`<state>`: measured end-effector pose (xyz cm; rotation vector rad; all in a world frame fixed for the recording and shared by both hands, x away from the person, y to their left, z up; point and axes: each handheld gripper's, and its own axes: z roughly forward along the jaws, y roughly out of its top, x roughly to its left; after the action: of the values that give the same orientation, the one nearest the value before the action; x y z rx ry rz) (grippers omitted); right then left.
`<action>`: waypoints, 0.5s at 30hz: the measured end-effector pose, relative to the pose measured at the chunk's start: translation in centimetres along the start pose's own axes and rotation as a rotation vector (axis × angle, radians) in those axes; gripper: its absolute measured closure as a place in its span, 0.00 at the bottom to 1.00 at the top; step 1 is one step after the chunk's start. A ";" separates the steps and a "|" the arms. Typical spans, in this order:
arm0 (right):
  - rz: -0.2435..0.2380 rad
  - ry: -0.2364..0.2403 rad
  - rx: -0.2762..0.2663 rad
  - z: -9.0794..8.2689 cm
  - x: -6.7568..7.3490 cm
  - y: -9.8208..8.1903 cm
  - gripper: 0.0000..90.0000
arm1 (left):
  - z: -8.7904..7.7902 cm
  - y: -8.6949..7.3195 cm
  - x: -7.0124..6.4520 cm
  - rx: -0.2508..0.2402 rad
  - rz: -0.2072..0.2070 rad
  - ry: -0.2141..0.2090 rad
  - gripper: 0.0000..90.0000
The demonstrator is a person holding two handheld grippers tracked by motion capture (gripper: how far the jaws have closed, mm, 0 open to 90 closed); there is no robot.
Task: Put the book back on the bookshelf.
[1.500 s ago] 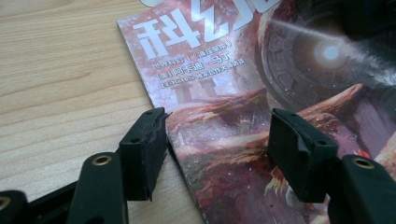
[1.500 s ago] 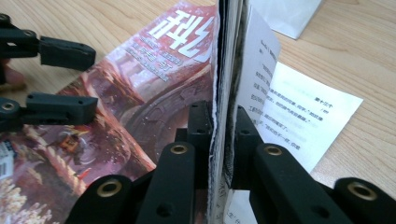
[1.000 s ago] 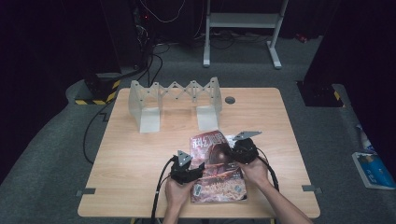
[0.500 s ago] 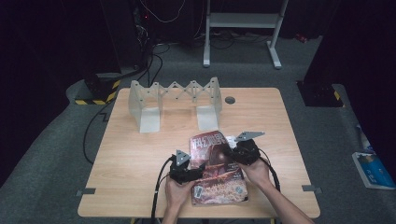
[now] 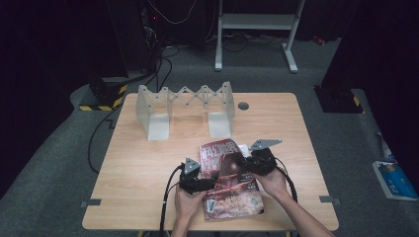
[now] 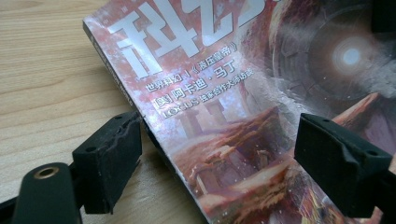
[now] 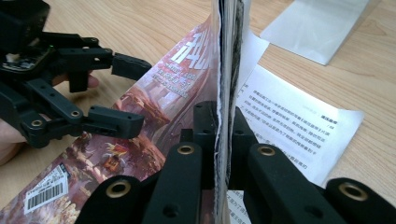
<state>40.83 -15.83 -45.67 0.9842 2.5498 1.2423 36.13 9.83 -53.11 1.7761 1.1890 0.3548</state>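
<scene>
Right gripper view shows the right gripper [image 7: 223,140] pinching a thin sheaf of magazine pages edge-on between its black jaws, so the paper stands upright up the middle of the picture. Just right of it a white printed page [image 7: 299,126] lies open on the wood, its small text too fine to read. To the left the left gripper [image 7: 126,93] hangs over the cover with its jaws spread, and a barcode sticker [image 7: 46,190] sits at the cover's near corner.

From the left gripper view, those spread jaws straddle the left edge of the magazine [image 6: 243,116]: one pad rests on the table [image 6: 42,79] beside the spine, the other stands over the cover. Large white Chinese characters head the reddish cover; smaller lines beneath include the word "LOCUS".

From the high view, the magazine [image 5: 230,185] lies at the near edge of the table [image 5: 143,168], slightly right of centre, between the two hands. A white folding rack [image 5: 185,106] stands at the far side, and a small dark disc [image 5: 243,105] lies just right of it.
</scene>
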 end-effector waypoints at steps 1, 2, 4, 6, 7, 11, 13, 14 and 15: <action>-0.003 0.003 0.000 -0.1 0.0 0.0 0.96 | 0.0 0.0 0.1 -0.001 0.001 -0.003 0.16; -0.005 0.005 -0.006 -0.2 0.1 0.1 0.96 | 0.0 0.0 0.1 -0.002 -0.002 -0.004 0.16; -0.003 0.010 -0.012 -0.4 0.1 0.0 0.96 | 0.0 0.0 0.1 -0.004 -0.011 -0.010 0.15; -0.003 0.016 -0.020 -0.6 0.1 0.0 0.96 | 0.0 0.0 0.1 -0.001 -0.017 -0.015 0.15; -0.005 0.021 -0.028 -0.7 0.0 0.0 0.96 | 0.0 0.0 0.2 -0.002 -0.020 -0.019 0.15; -0.011 0.035 -0.044 -1.1 0.2 0.0 0.96 | 0.0 0.0 0.2 -0.009 -0.035 -0.034 0.14; -0.014 0.044 -0.047 -1.2 0.2 0.0 0.96 | 0.0 0.0 0.2 -0.010 -0.031 -0.044 0.14; -0.012 0.050 -0.049 -1.1 0.2 0.0 0.96 | 0.0 0.0 0.2 -0.011 -0.031 -0.047 0.14; -0.014 0.055 -0.051 -1.1 0.2 0.0 0.96 | 0.0 0.0 0.2 -0.011 -0.031 -0.050 0.14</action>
<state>40.27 -16.47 -44.92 0.9327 2.5478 1.3413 36.24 9.99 -53.15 1.7453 1.1758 0.2967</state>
